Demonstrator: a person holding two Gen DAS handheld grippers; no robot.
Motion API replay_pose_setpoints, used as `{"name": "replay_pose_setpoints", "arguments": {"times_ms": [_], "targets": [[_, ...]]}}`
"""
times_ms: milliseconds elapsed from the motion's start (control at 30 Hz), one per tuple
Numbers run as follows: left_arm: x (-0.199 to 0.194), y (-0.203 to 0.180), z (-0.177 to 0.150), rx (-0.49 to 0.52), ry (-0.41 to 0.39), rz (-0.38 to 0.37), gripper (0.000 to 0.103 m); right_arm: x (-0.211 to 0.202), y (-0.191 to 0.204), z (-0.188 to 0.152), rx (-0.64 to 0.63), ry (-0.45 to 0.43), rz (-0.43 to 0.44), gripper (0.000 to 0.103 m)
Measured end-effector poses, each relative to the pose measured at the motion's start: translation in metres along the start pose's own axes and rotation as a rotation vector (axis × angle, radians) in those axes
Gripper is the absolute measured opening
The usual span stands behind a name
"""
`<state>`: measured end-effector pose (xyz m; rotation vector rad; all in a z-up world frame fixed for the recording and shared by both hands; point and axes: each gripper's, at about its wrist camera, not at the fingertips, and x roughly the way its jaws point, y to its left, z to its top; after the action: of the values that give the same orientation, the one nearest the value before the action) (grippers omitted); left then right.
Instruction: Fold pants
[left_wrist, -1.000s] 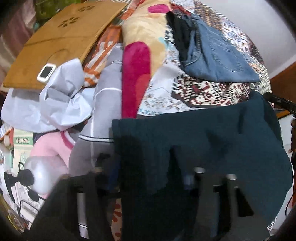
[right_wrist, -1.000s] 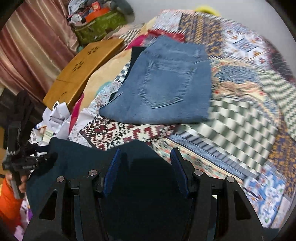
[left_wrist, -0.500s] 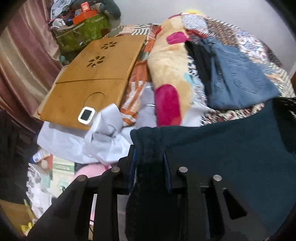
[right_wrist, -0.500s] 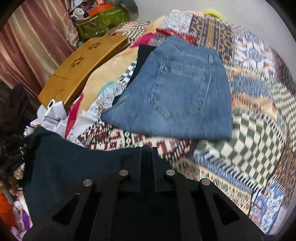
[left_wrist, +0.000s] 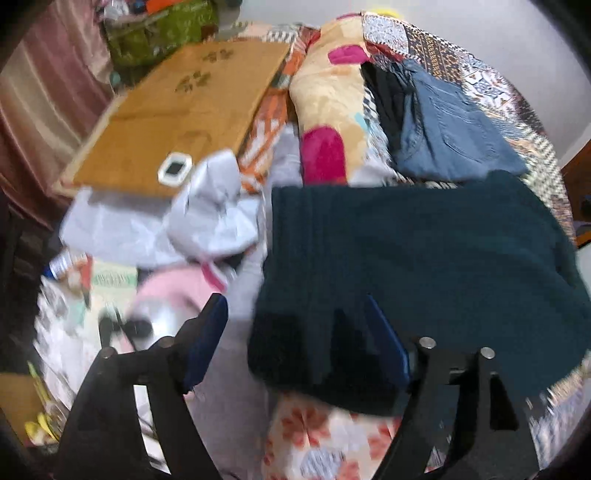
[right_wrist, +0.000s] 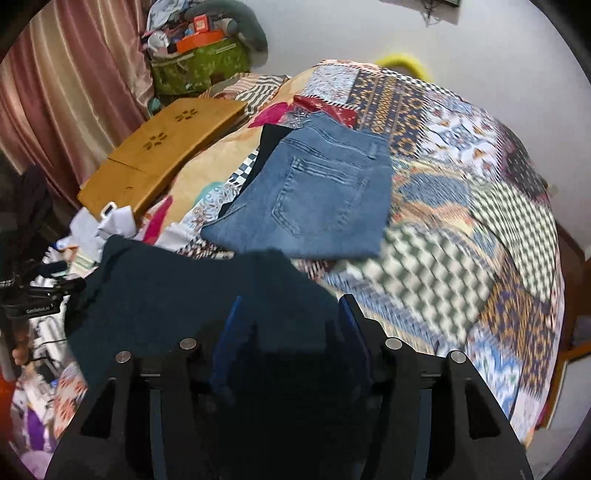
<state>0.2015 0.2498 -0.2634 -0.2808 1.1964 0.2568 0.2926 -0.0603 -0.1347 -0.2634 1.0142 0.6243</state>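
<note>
Dark teal pants (left_wrist: 424, 258), folded into a rough rectangle, are lying on a bed covered by a patchwork quilt (right_wrist: 461, 206) at the near edge of both views. The left tongs (left_wrist: 295, 332) are standing wide open, their blue-padded fingers apart on either side of the pants' left edge, one finger over the cloth and the other beside it, gripping nothing. The right tongs (right_wrist: 290, 328) are likewise spread open over the pants' right end (the fabric is sitting between and under the fingers, but nothing is pinched). Beyond the teal pants, a folded pair of blue jeans (right_wrist: 314, 199) is resting on the quilt, just overlapping a black garment (left_wrist: 384, 96). To the left, a long cream and pink pillow (left_wrist: 328, 122) is lying beside a wooden lap table (left_wrist: 177, 122) with a small white device (left_wrist: 174, 168) on it. Crumpled grey cloth (left_wrist: 207, 218) is bunching near the pants' left edge.
</note>
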Motion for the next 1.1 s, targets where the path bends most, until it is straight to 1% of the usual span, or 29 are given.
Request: {"name": "replay_pose_setpoints", "arguments": {"times_ms": [33,67,167,233,367,400,433,467,500,533,567,600,667,700,767,833,900,933,967,1000,1033,1067,1100], "targets": [[-0.004,0.004,-0.007,-0.024,0.013,-0.039,0.082,-0.007,-0.002,-0.007,0.0,-0.007,-0.01,0.05],[-0.007,0.005,-0.013,-0.041,0.016,-0.061,0.082,-0.013,-0.002,-0.014,-0.002,-0.012,-0.02,0.051],[-0.013,0.01,-0.029,-0.093,0.019,-0.088,0.083,-0.031,-0.005,-0.041,-0.01,-0.027,-0.04,0.053],[-0.009,0.011,-0.038,-0.136,0.037,-0.108,0.083,-0.036,-0.006,-0.061,-0.014,-0.023,-0.048,0.059],[0.011,0.006,-0.05,-0.217,0.099,-0.167,0.083,-0.035,-0.006,-0.094,-0.042,0.009,-0.068,0.059],[0.015,0.004,-0.052,-0.233,0.1,-0.163,0.081,-0.033,-0.006,-0.101,-0.048,0.021,-0.074,0.059],[0.017,0.003,-0.054,-0.245,0.097,-0.15,0.078,-0.031,-0.007,-0.107,-0.048,0.029,-0.077,0.059],[0.018,0.001,-0.055,-0.256,0.092,-0.132,0.063,-0.029,-0.008,-0.113,-0.046,0.043,-0.076,0.059],[0.019,-0.002,-0.056,-0.262,0.088,-0.131,0.047,-0.029,-0.009,-0.118,-0.043,0.05,-0.072,0.059],[0.018,-0.007,-0.056,-0.267,0.085,-0.143,0.04,-0.03,-0.01,-0.123,-0.038,0.051,-0.068,0.059],[0.015,-0.01,-0.056,-0.268,0.074,-0.133,0.03,-0.032,-0.011,-0.127,-0.036,0.049,-0.064,0.059],[0.01,-0.015,-0.054,-0.254,0.049,-0.098,0.024,-0.033,-0.013,-0.129,-0.032,0.045,-0.059,0.059],[-0.008,-0.026,-0.053,-0.194,-0.022,-0.037,0.018,-0.038,-0.016,-0.132,-0.021,0.034,-0.053,0.059],[-0.015,-0.028,-0.053,-0.178,-0.046,-0.02,0.017,-0.04,-0.016,-0.135,-0.016,0.028,-0.053,0.059],[-0.036,-0.031,-0.053,-0.144,-0.109,0.015,0.017,-0.044,-0.02,-0.136,0.007,0.014,-0.049,0.059],[-0.049,-0.025,-0.053,-0.125,-0.139,0.037,0.017,-0.048,-0.023,-0.138,0.03,0.004,-0.046,0.059],[-0.048,-0.016,-0.057,-0.122,-0.124,0.03,0.017,-0.05,-0.028,-0.137,0.053,-0.015,-0.045,0.059],[-0.043,-0.014,-0.058,-0.12,-0.112,0.047,0.017,-0.051,-0.03,-0.136,0.063,-0.02,-0.046,0.059],[-0.035,-0.012,-0.061,-0.111,-0.097,0.083,0.011,-0.05,-0.031,-0.135,0.074,-0.021,-0.048,0.059],[-0.024,-0.013,-0.062,-0.1,-0.082,0.173,0.006,-0.048,-0.035,-0.134,0.097,-0.02,-0.044,0.059],[-0.009,-0.009,-0.066,-0.093,-0.053,0.235,0.006,-0.045,-0.037,-0.135,0.116,-0.016,-0.035,0.06],[0.004,-0.004,-0.07,-0.102,-0.012,0.209,0.006,-0.043,-0.038,-0.137,0.132,-0.008,-0.03,0.062],[0.018,0.006,-0.076,-0.15,0.05,0.139,0.006,-0.038,-0.04,-0.139,0.156,0.01,-0.032,0.063]]}}
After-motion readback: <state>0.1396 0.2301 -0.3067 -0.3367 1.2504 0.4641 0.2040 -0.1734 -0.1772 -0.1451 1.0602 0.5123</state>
